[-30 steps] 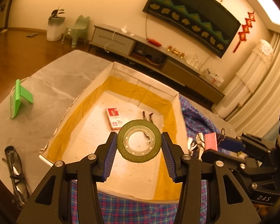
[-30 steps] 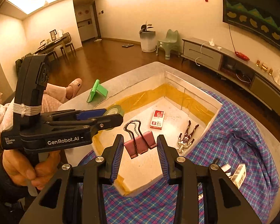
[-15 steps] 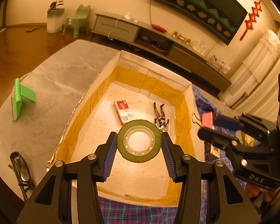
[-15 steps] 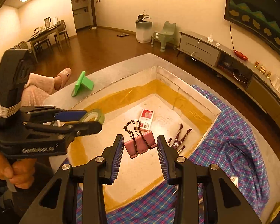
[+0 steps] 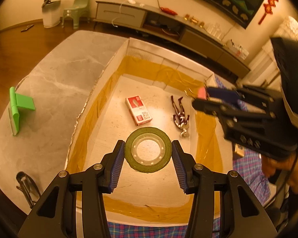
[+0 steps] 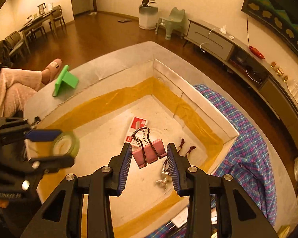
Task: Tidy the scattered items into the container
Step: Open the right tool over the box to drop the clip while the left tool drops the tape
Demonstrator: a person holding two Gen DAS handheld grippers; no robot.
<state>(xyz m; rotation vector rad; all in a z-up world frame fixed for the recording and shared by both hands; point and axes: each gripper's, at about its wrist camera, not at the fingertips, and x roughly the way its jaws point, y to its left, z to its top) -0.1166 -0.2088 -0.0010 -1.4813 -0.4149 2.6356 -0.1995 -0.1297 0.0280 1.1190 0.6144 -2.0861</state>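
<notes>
My left gripper point(image 5: 148, 151) is shut on a green tape roll point(image 5: 137, 165) and holds it above the floor of the white box point(image 5: 109, 67). It also shows at the left of the right wrist view point(image 6: 49, 148) with the tape roll point(image 6: 66, 143). My right gripper point(image 6: 149, 158) is shut on a pink binder clip point(image 6: 149, 154) over the box point(image 6: 208, 107). It shows in the left wrist view point(image 5: 202, 97) over the box's right wall. In the box lie a red and white packet point(image 5: 138, 110) and a small dark figure point(image 5: 179, 115).
A green phone stand point(image 5: 17, 109) and a pair of glasses point(image 5: 27, 186) lie on the grey table left of the box. A blue plaid cloth point(image 6: 246, 144) covers the table right of the box, with small boxes on it. A seated person's leg point(image 6: 14, 87) is at the left.
Both grippers have moved forward over the box with their loads and now hold them above its floor. The box's contents appear nearer in both views.
</notes>
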